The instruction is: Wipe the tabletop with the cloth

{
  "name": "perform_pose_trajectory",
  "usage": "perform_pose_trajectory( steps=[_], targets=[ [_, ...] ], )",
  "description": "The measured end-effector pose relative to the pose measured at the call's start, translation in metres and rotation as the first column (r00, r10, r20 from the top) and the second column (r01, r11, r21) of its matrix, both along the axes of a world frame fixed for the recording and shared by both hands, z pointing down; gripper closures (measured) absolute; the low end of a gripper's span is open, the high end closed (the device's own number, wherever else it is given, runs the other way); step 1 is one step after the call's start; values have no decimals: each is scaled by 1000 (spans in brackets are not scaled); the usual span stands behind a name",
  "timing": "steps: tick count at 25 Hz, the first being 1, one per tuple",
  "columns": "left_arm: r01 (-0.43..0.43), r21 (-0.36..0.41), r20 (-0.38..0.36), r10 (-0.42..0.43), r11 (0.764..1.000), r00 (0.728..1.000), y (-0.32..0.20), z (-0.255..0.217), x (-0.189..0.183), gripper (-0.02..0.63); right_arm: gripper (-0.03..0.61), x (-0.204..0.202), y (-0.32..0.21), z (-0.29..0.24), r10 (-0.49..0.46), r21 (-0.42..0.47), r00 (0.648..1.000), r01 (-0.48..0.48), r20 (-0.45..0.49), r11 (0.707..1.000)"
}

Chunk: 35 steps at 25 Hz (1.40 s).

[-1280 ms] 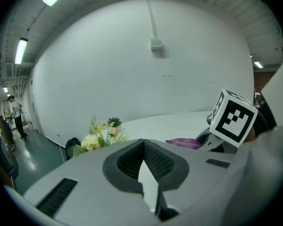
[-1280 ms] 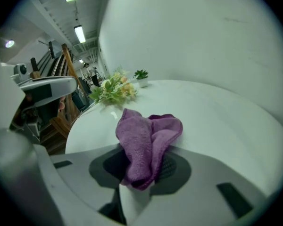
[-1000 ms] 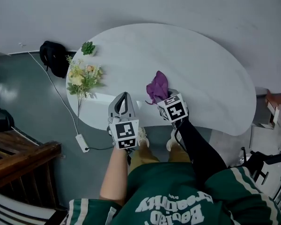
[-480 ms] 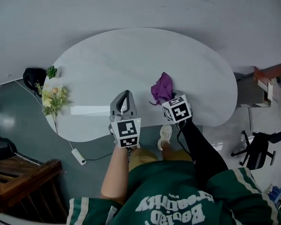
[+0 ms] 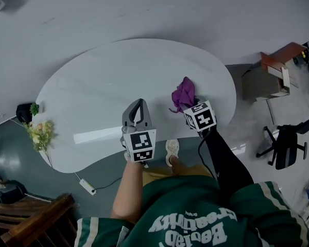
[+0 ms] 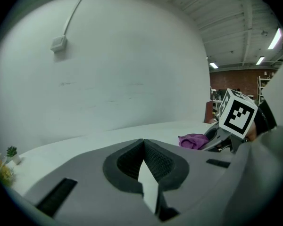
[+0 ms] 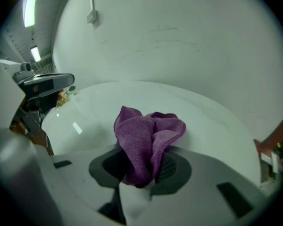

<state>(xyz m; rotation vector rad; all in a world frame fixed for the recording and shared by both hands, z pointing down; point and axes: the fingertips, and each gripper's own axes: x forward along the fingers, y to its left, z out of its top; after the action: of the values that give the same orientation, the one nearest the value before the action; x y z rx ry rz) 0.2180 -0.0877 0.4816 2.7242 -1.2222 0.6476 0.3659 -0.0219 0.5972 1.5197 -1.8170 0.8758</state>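
Observation:
A white, rounded tabletop [image 5: 118, 81] fills the middle of the head view. My right gripper [image 5: 188, 105] hovers over its near right edge, shut on a bunched purple cloth [image 5: 184, 93] [image 7: 148, 138] that sticks up out of the jaws. The cloth also shows at the right of the left gripper view [image 6: 193, 140]. My left gripper [image 5: 135, 108] is over the table's near edge, to the left of the right one. Its jaws are shut with nothing between them [image 6: 144, 161].
A flower bunch [image 5: 39, 134] and a small green plant [image 5: 34, 108] sit at the table's left end. A power strip with cable [image 5: 87, 186] lies on the floor. A brown cabinet [image 5: 270, 73] and an office chair [image 5: 286, 145] stand to the right, wooden furniture [image 5: 31, 225] at lower left.
The head view has swung right: the table and flowers drifted left in the picture, and the cabinet and chair came into view. Both grippers keep their hold and their spacing.

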Motion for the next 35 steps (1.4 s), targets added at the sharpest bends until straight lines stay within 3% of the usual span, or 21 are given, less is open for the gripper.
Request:
perform_pose_trajectory(
  steps=[10, 20, 23, 27, 35],
  targets=[
    [-180, -15, -28, 180, 983, 983, 36, -1, 120, 612, 454, 145, 80, 0, 258, -10, 966, -258, -25, 966],
    [-269, 7, -6, 269, 963, 963, 69, -11, 167, 612, 456, 220, 159, -3, 447, -21, 893, -449, -62, 893],
    [-263, 15, 2, 263, 965, 965, 73, -14, 162, 612, 457, 220, 161, -8, 455, -2, 889, -456, -50, 890],
    [-222, 27, 11, 222, 975, 975, 70, -21, 139, 612, 459, 196, 138, -28, 407, 62, 914, -406, 12, 912],
    [-57, 70, 34, 55, 996, 998, 54, -46, 49, 612, 459, 83, 65, -54, 174, 138, 979, -187, 103, 973]
  ],
)
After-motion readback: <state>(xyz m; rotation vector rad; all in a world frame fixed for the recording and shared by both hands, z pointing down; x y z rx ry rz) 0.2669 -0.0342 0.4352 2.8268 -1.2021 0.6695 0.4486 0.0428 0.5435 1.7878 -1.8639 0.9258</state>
